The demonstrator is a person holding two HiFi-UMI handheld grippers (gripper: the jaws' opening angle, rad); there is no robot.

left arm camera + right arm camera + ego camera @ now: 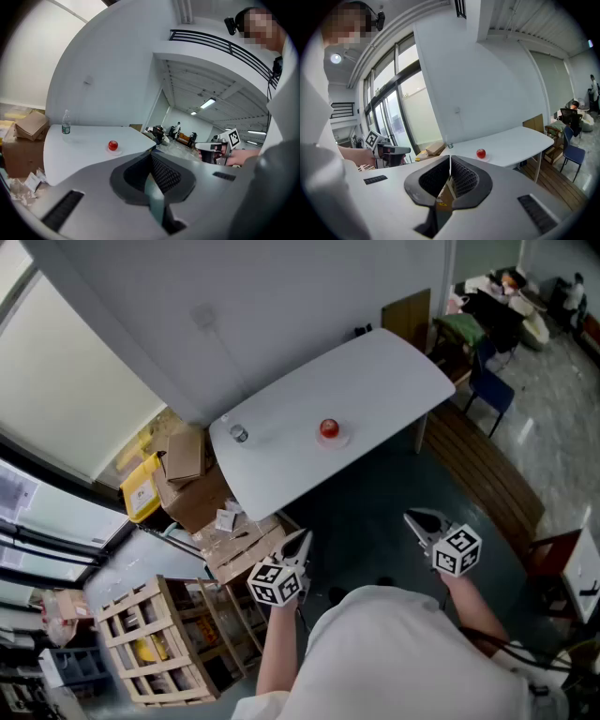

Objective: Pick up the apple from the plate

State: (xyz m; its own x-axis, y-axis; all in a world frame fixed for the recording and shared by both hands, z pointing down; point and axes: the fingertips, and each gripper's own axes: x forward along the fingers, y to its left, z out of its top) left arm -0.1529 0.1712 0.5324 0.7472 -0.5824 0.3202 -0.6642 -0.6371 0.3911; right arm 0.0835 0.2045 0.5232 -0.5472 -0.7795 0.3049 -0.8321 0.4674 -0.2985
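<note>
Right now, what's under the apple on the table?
A small pale plate sits under the apple, resting on the white table. Only the plate's rim shows around the fruit; its middle is covered by the apple.

White shirt here, short in the sleeve, with a dark cable trailing across its right side. The left gripper and right gripper are smooth pale grey shells. Each carries a white block, left cube and right cube, printed with black square markers. Inside, the fingers have dark, ribbed pads.
</note>
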